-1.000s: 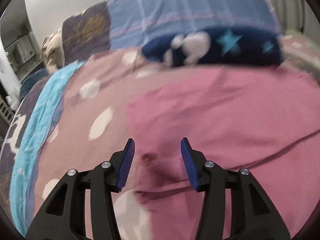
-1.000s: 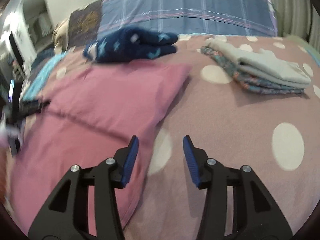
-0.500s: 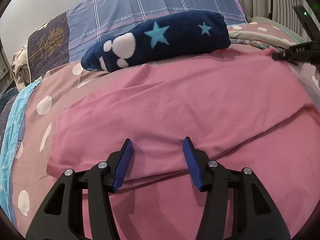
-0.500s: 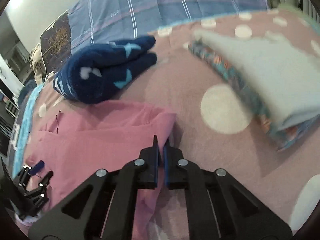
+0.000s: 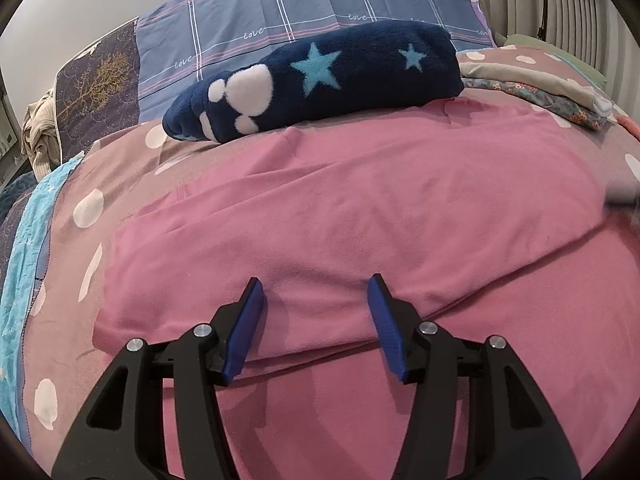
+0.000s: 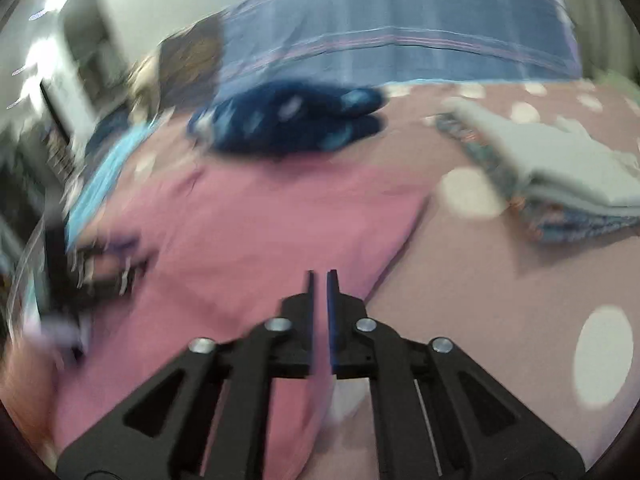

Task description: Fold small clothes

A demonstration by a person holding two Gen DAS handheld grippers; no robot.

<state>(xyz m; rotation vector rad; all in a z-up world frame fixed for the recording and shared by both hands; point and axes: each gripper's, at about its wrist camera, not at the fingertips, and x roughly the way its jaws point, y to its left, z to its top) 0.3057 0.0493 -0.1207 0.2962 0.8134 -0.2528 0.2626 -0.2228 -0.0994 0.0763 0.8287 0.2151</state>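
A pink garment lies spread on the dotted bedspread, with a folded layer whose edge runs across in front. My left gripper is open, its blue pads just above that folded edge, holding nothing. In the blurred right wrist view the same pink garment lies below my right gripper, whose jaws are nearly closed over the garment's right edge; a thin gap shows, and I cannot tell if cloth is pinched.
A navy fleece with stars and paw print lies behind the garment. A stack of folded clothes sits at the right. A plaid pillow lies at the back. The left gripper shows blurred at the left.
The right gripper has pulled back from the garment's far corner toward the near right edge, moving fast. The left gripper has hardly moved and stays open.
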